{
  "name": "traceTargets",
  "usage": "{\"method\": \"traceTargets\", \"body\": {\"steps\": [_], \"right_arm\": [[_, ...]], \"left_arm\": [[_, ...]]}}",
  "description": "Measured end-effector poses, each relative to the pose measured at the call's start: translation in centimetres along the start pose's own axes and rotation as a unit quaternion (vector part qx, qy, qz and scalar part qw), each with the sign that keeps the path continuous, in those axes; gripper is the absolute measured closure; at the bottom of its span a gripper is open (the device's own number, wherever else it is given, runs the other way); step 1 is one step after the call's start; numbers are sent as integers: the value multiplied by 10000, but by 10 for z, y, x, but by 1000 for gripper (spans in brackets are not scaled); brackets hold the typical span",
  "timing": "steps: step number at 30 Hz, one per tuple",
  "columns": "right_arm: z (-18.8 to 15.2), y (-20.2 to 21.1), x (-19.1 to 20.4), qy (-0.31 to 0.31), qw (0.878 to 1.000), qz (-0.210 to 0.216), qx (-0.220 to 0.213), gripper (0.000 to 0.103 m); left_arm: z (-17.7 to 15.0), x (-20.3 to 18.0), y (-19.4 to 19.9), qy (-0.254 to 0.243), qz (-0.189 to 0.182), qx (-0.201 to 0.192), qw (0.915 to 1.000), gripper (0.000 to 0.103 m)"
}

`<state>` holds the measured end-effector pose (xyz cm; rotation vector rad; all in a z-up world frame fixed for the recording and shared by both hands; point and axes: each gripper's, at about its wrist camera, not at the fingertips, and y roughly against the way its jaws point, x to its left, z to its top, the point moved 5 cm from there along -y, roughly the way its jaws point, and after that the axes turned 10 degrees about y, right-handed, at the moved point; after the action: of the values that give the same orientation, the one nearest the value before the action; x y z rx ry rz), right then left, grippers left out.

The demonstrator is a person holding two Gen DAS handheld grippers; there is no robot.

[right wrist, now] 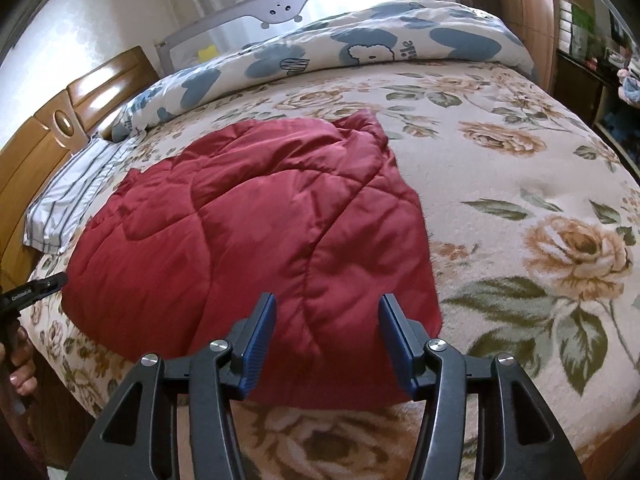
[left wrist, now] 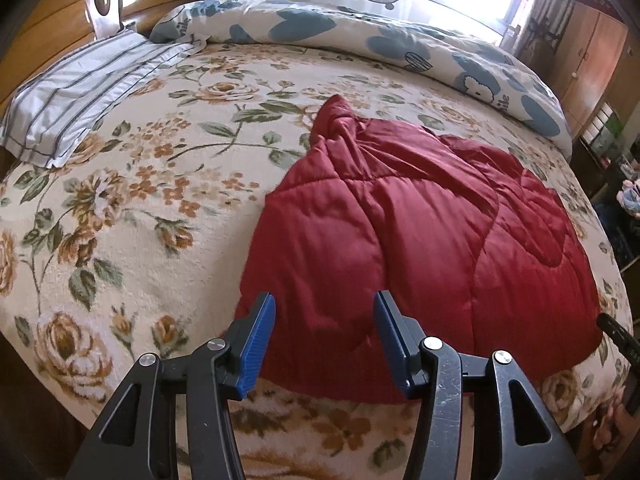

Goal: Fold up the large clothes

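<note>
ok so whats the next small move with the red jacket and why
Probably lower both grippers onto the near hem: the red jacket lies flat on the bed, and the left gripper and right gripper hover above its edge, nothing between their pads.

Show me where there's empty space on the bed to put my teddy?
Bare floral blanket lies between the red quilted coat and the striped pillow. In the right wrist view, more lies open right of the coat. The far edge is crowded by the rolled blue-flowered duvet.
</note>
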<state>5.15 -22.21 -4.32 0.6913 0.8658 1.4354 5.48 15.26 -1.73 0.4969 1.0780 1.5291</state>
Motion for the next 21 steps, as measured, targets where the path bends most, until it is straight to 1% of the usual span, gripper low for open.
{"method": "traceTargets", "body": {"steps": [3, 4, 7, 11, 12, 14, 18, 19, 21], "right_arm": [[-1, 2, 13, 144, 9999, 33, -26, 45], [-1, 2, 20, 211, 9997, 84, -30, 44], [0, 0, 37, 384, 9991, 178, -34, 44], [2, -6, 57, 592, 9978, 294, -42, 43], [3, -8, 61, 642, 9975, 289, -53, 43], [5, -11, 66, 716, 9970, 294, -63, 39], [10, -16, 75, 802, 9961, 352, -102, 38], [12, -18, 76, 817, 9960, 345, -99, 38], [14, -22, 77, 815, 9960, 344, -95, 38]], "left_arm": [[-6, -12, 4, -149, -83, 12, 9999, 51], [-9, -18, 5, -242, -104, 19, 9997, 50], [-17, -35, 7, -450, -185, 51, 9988, 44], [-24, -49, 5, -592, -307, 159, 9976, 44], [-25, -52, 5, -630, -304, 163, 9974, 43], [-25, -57, 5, -722, -268, 137, 9969, 39], [-24, -64, 1, -809, -256, 137, 9963, 35], [-23, -66, -1, -848, -237, 151, 9960, 34], [-23, -71, -5, -890, -168, 134, 9958, 33]]}}
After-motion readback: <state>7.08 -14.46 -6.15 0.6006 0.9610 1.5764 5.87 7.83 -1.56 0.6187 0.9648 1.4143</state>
